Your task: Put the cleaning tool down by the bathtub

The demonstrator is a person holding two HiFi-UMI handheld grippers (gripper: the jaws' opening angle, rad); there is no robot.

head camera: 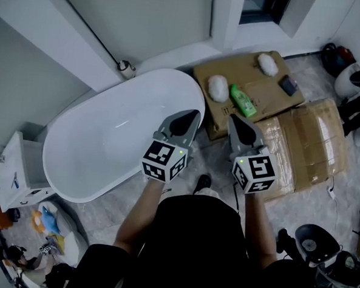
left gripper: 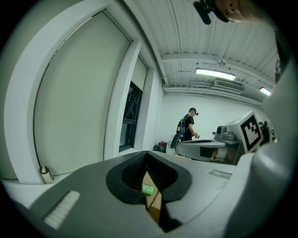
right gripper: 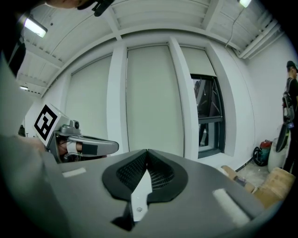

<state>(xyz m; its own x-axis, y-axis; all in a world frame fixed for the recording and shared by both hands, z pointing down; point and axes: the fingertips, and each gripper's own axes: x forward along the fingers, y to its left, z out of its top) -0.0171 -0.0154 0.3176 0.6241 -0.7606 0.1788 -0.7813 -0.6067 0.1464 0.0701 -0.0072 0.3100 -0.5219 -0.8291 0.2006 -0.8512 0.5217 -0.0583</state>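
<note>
Two white fluffy cleaning pads [head camera: 218,88] [head camera: 268,64] lie on a flat cardboard box [head camera: 262,93], with a green bottle [head camera: 243,100] between them. The white bathtub [head camera: 73,191] stands to the left of the box. My left gripper [head camera: 193,115] hovers over the tub's right end, shut and empty. My right gripper [head camera: 232,118] hangs beside it over the box's near edge, also shut with nothing in it. In the left gripper view the closed jaws [left gripper: 146,154] leave a slit below them that shows the green bottle [left gripper: 147,189]. In the right gripper view the jaws [right gripper: 147,151] meet at the tip.
A second taped cardboard box [head camera: 304,148] lies right of the first, with a small dark item [head camera: 287,85] on the first box. A white cabinet [head camera: 17,167] and clutter sit at lower left, a round black stool [head camera: 313,240] at lower right. Another person [left gripper: 187,124] stands far back.
</note>
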